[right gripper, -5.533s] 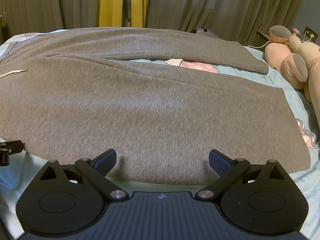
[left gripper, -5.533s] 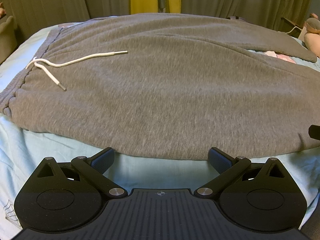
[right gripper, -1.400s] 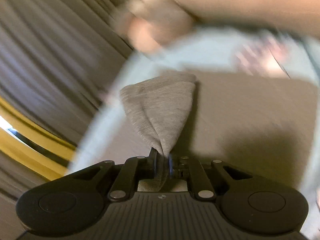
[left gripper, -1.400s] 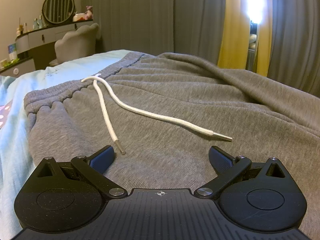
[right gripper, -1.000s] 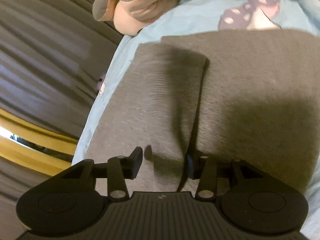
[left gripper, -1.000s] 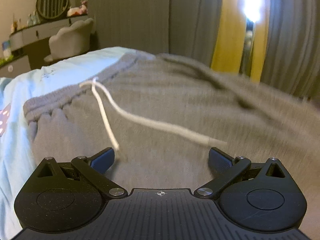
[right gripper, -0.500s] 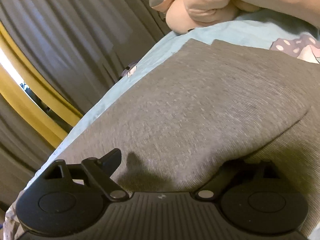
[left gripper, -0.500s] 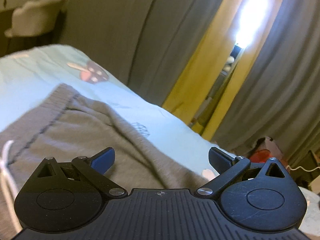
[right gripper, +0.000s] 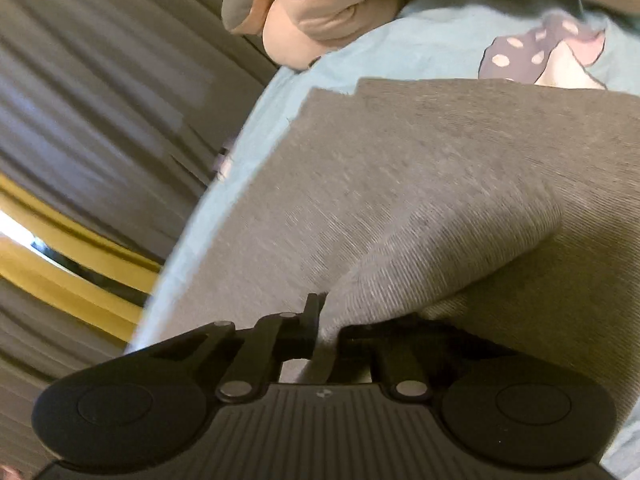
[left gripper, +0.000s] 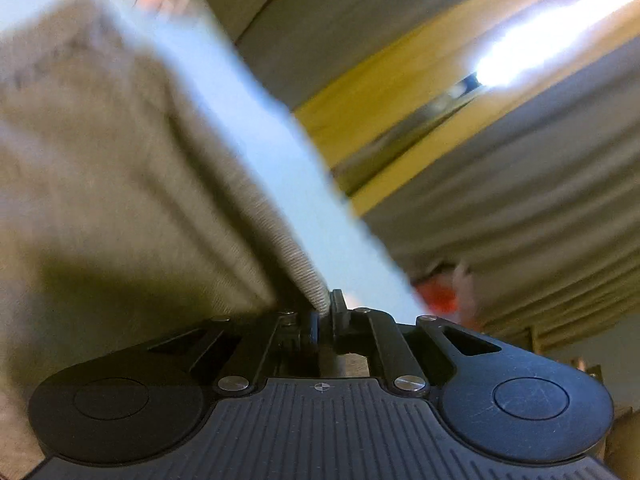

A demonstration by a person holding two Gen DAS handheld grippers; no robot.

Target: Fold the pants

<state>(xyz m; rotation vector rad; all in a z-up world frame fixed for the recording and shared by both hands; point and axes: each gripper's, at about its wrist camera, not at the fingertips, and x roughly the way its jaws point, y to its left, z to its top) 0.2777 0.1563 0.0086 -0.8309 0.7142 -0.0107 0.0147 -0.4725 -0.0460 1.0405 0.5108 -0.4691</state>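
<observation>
Both grippers' [left gripper: 325,312] [right gripper: 320,326] pinch on pants [right gripper: 440,184].

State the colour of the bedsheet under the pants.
Light blue bedsheet, clearest in the right wrist view, beside the grey pants.

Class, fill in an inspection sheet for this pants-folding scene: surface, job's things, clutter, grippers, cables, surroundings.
Surface: bed with light blue sheet, mushroom print.
Job's things: grey pants lying on the sheet, one edge lifted at each gripper.
Clutter: pink plush toy at the bed's far end; blurred red item beyond the bed.
Grippers: left gripper shut on pants edge; right gripper shut on a pants fold.
Cables: nothing seen.
Surroundings: grey curtains, yellow curtain, bright gap.
</observation>
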